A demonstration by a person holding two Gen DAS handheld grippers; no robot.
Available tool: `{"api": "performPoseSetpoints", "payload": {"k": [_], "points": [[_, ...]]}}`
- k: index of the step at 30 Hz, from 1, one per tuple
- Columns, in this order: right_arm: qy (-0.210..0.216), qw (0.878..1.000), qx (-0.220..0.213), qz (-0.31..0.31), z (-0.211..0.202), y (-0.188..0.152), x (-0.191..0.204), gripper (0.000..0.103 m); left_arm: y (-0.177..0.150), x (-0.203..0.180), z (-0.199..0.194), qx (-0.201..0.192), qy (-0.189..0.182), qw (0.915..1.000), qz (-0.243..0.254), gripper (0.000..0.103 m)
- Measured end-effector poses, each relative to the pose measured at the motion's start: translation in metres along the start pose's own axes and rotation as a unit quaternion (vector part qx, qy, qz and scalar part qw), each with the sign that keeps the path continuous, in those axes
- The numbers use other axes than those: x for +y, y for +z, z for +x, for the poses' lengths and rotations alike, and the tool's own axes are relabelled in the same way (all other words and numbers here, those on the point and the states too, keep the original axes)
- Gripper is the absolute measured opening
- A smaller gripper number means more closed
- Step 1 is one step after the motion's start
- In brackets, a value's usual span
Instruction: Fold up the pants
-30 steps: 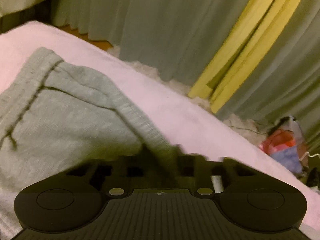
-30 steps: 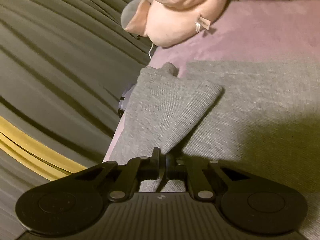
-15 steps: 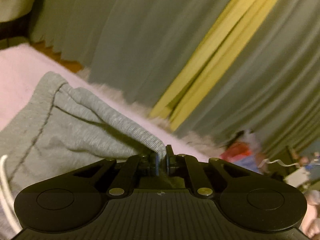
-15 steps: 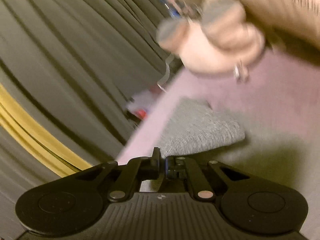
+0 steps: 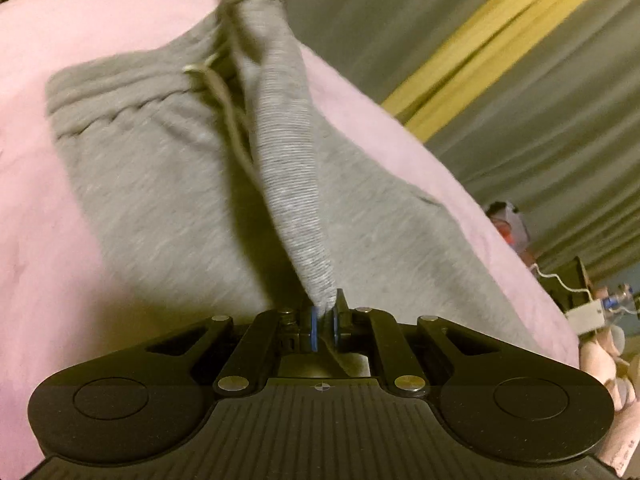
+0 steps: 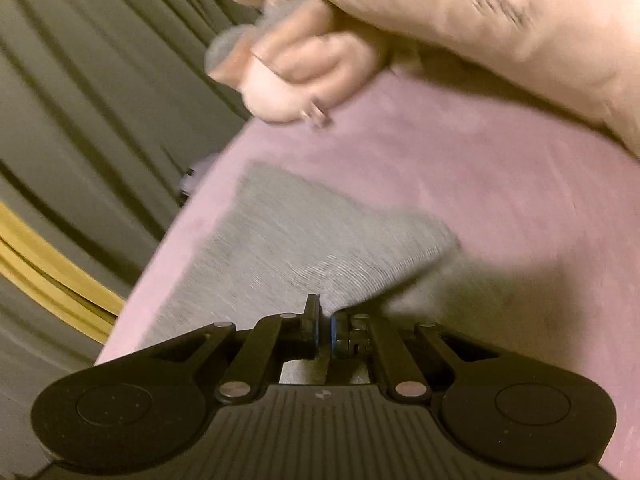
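Note:
Grey sweatpants (image 5: pixel 160 184) lie on a pink bed cover (image 5: pixel 60 260). The waistband with a pale drawstring (image 5: pixel 224 92) is at the far side in the left wrist view. My left gripper (image 5: pixel 325 312) is shut on a ribbed cuff (image 5: pixel 288 152), which stretches up and away, lifted above the waist part. My right gripper (image 6: pixel 325 320) is shut on the edge of a ribbed cuff (image 6: pixel 304 248) that lies over the pants fabric on the pink cover (image 6: pixel 480 184).
A pink plush toy (image 6: pixel 304 76) and a pale pillow (image 6: pixel 500 20) lie at the far end of the bed in the right wrist view. Grey curtains (image 5: pixel 500 112) with a yellow stripe (image 5: pixel 480 48) hang beside the bed. Cluttered items (image 5: pixel 508 220) sit on the floor.
Both grippers have carried the cuffs across the pants toward the waistband. The left view has swung from the curtain down onto the pants and the waistband now shows ahead.

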State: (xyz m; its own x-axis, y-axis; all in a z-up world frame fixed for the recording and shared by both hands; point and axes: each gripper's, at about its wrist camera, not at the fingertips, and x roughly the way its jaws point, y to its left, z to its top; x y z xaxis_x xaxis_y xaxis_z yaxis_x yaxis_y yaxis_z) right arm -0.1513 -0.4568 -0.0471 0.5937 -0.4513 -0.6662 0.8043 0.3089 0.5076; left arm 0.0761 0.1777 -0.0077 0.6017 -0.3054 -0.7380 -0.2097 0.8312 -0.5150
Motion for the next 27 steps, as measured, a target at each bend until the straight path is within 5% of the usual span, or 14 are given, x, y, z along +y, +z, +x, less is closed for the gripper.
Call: {"api": "performPoseSetpoints", "payload": {"k": [3, 7, 10, 14, 16, 17, 27], "points": [[-0.008, 1.000, 0.003, -0.008, 0.005, -0.005, -0.002, 0.006, 0.003, 0.005, 0.000, -0.001, 0.008, 0.9999, -0.010, 0.014], [0.015, 1.000, 0.017, 0.022, 0.011, -0.006, -0.010, 0.018, 0.012, 0.015, 0.008, -0.022, 0.057, 0.9975, -0.035, 0.042], [0.040, 0.998, 0.015, 0.052, 0.012, -0.010, -0.019, 0.024, 0.013, 0.026, 0.012, -0.038, 0.054, 0.9945, -0.081, 0.053], [0.048, 0.997, 0.014, 0.062, 0.014, -0.009, -0.021, 0.022, 0.024, 0.046, 0.009, -0.049, 0.061, 0.9908, -0.110, 0.049], [0.032, 0.999, 0.012, 0.036, 0.013, -0.008, -0.015, 0.006, 0.030, 0.047, 0.011, -0.054, 0.066, 0.9910, -0.103, 0.019], [0.021, 0.999, 0.011, 0.021, 0.012, -0.007, -0.011, 0.005, 0.032, 0.047, 0.008, -0.055, 0.066, 0.9921, -0.092, 0.015], [0.018, 0.996, -0.046, -0.069, -0.033, 0.001, 0.015, 0.005, 0.039, 0.047, -0.035, -0.077, 0.024, 0.9941, -0.073, 0.012]]}}
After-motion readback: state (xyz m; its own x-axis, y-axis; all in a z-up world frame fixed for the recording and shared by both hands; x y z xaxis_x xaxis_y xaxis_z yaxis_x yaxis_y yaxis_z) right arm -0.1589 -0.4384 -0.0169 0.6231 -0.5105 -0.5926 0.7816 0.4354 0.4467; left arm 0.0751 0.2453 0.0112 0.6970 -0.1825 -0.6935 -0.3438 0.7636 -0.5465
